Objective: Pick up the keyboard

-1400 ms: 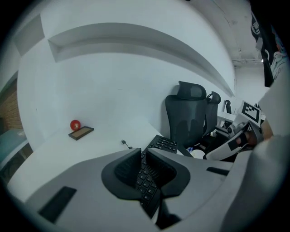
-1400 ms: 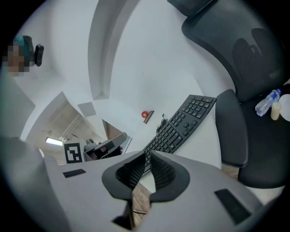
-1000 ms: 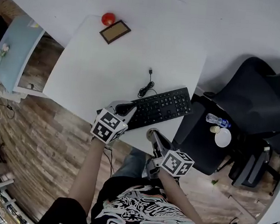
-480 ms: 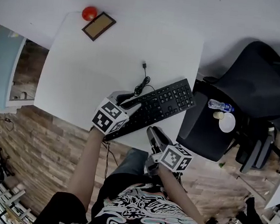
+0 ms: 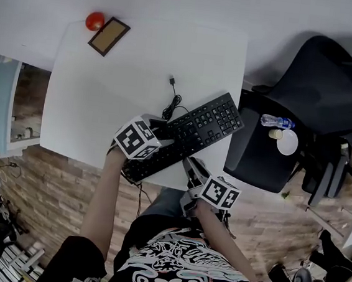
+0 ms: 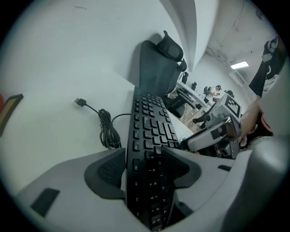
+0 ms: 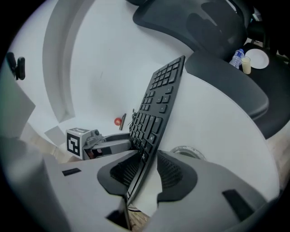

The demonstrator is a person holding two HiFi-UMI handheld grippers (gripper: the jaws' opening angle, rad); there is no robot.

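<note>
A black keyboard (image 5: 199, 130) lies slantwise on the white table (image 5: 99, 98), near its front edge. Its coiled cable (image 5: 169, 105) runs off toward the back. My left gripper (image 5: 159, 135) stands over the keyboard's left end with its jaws opening. In the left gripper view the keyboard (image 6: 152, 127) passes between the spread pads of the left gripper (image 6: 145, 165). My right gripper (image 5: 192, 166) comes in from the front edge, its jaws also opening. In the right gripper view the keyboard's (image 7: 158, 108) front rim sits between the pads of the right gripper (image 7: 147, 170), with gaps on both sides.
A red ball (image 5: 95, 20) and a brown framed board (image 5: 109, 36) sit at the table's far left corner. To the right stands a black office chair (image 5: 319, 90) and a dark seat (image 5: 255, 161) bearing a water bottle (image 5: 277, 121) and a white cup (image 5: 286, 142). Wooden floor lies below.
Both grippers have come down onto the keyboard. The left now straddles its left end, and the right has risen from below the table edge to the front rim. The keyboard lies as before.
</note>
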